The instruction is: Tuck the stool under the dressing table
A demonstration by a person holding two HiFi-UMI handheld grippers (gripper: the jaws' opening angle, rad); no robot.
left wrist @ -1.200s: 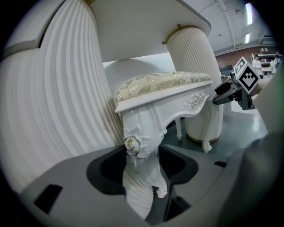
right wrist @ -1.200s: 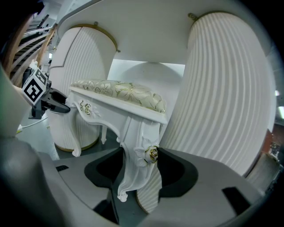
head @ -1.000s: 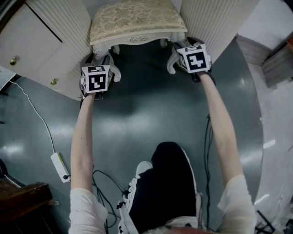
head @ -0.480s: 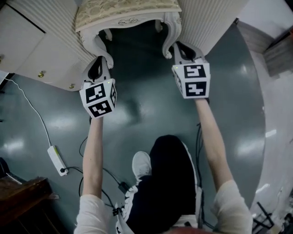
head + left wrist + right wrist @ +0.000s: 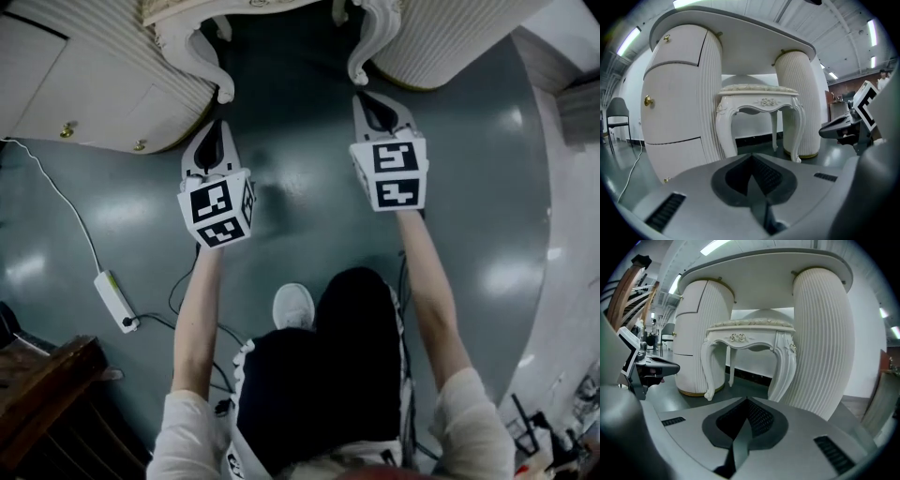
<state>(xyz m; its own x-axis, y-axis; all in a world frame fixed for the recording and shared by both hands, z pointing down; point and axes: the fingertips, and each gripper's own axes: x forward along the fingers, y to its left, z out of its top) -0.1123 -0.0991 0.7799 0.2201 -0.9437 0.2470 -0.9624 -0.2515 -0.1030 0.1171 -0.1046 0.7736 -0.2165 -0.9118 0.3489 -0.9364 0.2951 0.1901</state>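
The cream carved stool (image 5: 202, 52) stands between the two ribbed pedestals of the white dressing table (image 5: 84, 80), with only its front legs and seat edge showing at the top of the head view. In the left gripper view the stool (image 5: 759, 101) sits under the tabletop (image 5: 740, 37); the right gripper view shows the stool (image 5: 750, 338) the same way. My left gripper (image 5: 216, 141) and right gripper (image 5: 370, 105) hover over the floor a little short of the front legs. Both have just closed, shut on nothing. The left jaws (image 5: 752, 180) and right jaws (image 5: 745, 425) meet.
A white power strip (image 5: 114, 300) with its cable lies on the grey floor at left, black cables beside my legs. Dark wooden furniture (image 5: 47, 394) fills the bottom left corner. A pale wall base (image 5: 572, 234) runs down the right. A dark chair (image 5: 616, 117) stands far left.
Both grippers have drawn back from the stool's front legs toward me and sunk lower. Their jaws went from open to shut, empty. The stool stays between the pedestals.
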